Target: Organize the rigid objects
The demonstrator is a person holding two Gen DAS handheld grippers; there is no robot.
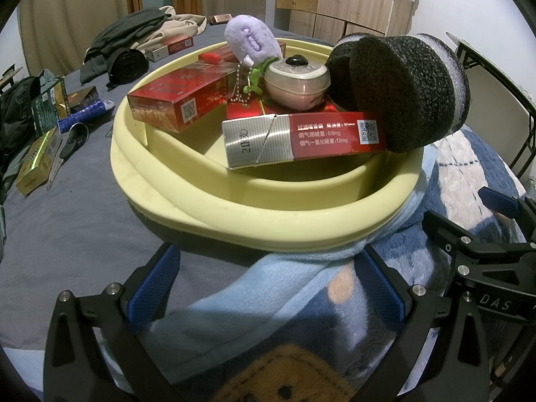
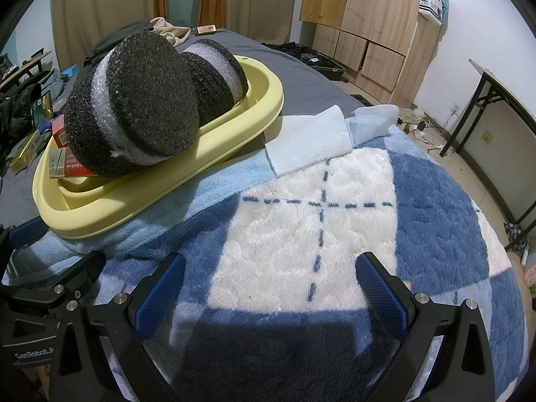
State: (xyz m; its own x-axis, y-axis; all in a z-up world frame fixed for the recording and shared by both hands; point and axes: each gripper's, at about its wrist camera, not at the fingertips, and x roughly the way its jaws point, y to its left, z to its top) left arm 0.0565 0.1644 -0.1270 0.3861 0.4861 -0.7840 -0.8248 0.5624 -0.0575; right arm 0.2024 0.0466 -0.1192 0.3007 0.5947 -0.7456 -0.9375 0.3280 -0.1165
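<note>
A pale yellow basin (image 1: 214, 197) (image 2: 207, 147) stands on the bed. In it lie red cigarette boxes (image 1: 181, 100), a silver-and-red carton (image 1: 301, 139), a pink round case (image 1: 296, 82), a purple plush keychain (image 1: 249, 38) and two black foam discs (image 1: 405, 87) (image 2: 134, 100). My left gripper (image 1: 268, 281) hangs open just before the basin's near rim, nothing between its fingers. My right gripper (image 2: 269, 288) is open over the blue-and-white blanket (image 2: 318, 201), right of the basin. The right gripper's body (image 1: 482, 251) shows in the left wrist view.
On the grey sheet left of the basin lie a yellow box (image 1: 37, 164), green boxes (image 1: 48, 104), a blue tube (image 1: 83, 115) and a dark spoon-like thing (image 1: 73, 139). Clothes (image 1: 140, 37) pile at the far end. A wooden wardrobe (image 2: 368, 26) and black table (image 2: 495, 110) stand right.
</note>
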